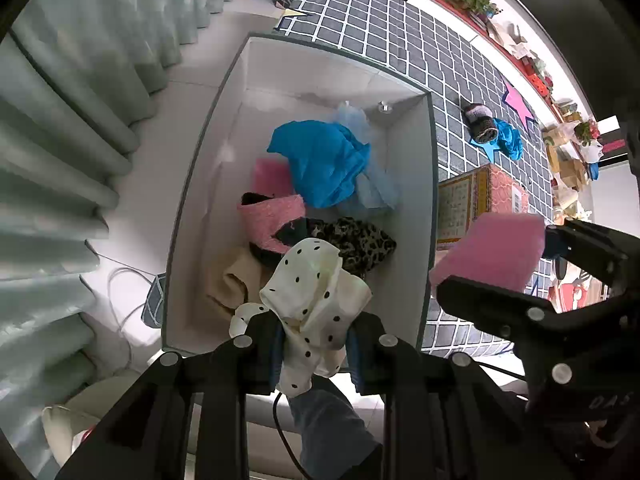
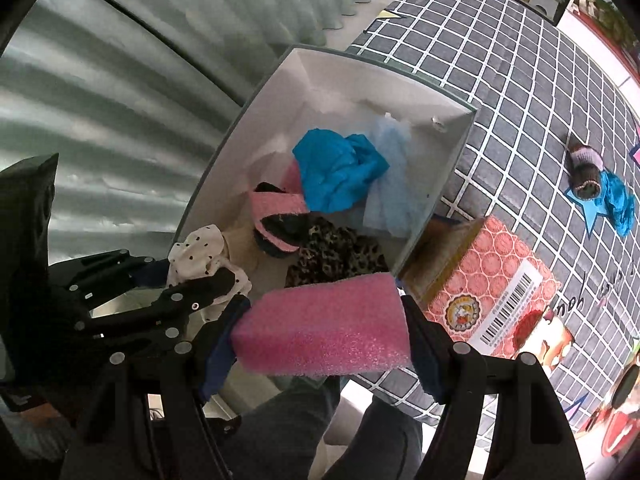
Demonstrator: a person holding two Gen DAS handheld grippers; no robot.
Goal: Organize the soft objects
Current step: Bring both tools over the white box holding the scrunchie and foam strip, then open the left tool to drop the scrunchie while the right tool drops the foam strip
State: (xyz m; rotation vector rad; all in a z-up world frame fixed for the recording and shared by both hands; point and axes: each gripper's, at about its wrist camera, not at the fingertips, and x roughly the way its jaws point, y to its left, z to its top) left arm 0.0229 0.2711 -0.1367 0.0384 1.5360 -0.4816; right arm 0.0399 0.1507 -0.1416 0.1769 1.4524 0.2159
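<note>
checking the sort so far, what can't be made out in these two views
- Box floor: both views, covered by the heaped cloths.
- Beige cloth: left wrist view, partly behind the polka-dot cloth in the left gripper.
- Cardboard carton: right wrist view, near end behind the pink foam block in the right gripper.

Left claw [image 1: 316, 344] clamped; right claw [image 2: 324, 332] clamped.

A grey mat [image 1: 400, 32] with white squares lay on the floor. A red box [image 2: 488, 292] stood on it. Pale curtains [image 1: 80, 80] hung beside a white cable [image 1: 120, 280]. A plant shelf [image 1: 480, 0] sat far off.
</note>
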